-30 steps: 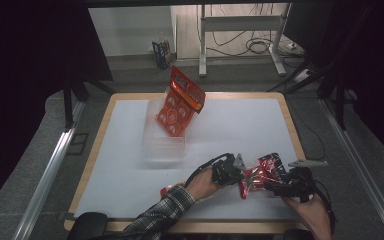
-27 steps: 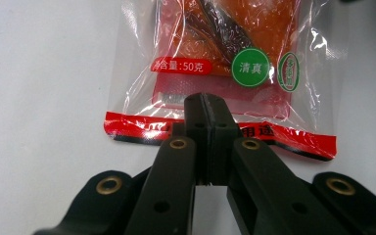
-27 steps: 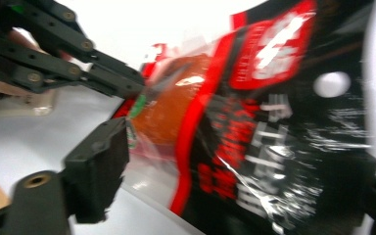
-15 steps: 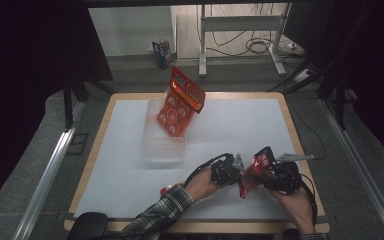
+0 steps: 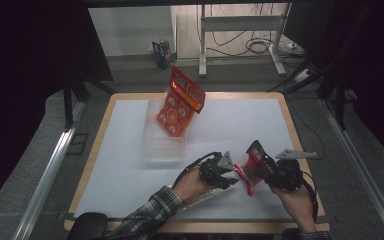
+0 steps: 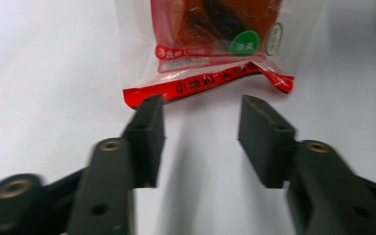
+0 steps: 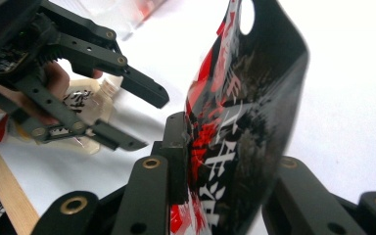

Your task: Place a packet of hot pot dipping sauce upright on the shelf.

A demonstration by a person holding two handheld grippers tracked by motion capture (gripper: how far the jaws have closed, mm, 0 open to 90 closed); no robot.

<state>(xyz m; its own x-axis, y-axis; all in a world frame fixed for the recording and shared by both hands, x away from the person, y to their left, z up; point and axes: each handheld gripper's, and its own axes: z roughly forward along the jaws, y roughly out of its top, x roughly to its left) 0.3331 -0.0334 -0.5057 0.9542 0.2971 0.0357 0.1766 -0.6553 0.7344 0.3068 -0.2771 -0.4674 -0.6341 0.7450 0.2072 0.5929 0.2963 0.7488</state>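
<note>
Near the table's front edge: snack packet (image 5: 254, 159), a red and black pouch, lifted off the white table (image 5: 120, 150).
Right gripper (image 7: 225, 161): jaws have just been closing, now clamped on the packet's lower half.
Left gripper (image 6: 200, 137): jaws have just been opening; they stand apart, empty, just short of the packet's red seam.
Step, likely: handover, left letting go.
Next: right carries the packet alone, perhaps toward the clear box (image 5: 164, 145) farther back, holding another pouch (image 5: 180, 102).

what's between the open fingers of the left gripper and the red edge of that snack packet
Nothing but bare white table: in the left gripper view, the left gripper stands open just short of the snack packet, with only tabletop in the gap.
</note>
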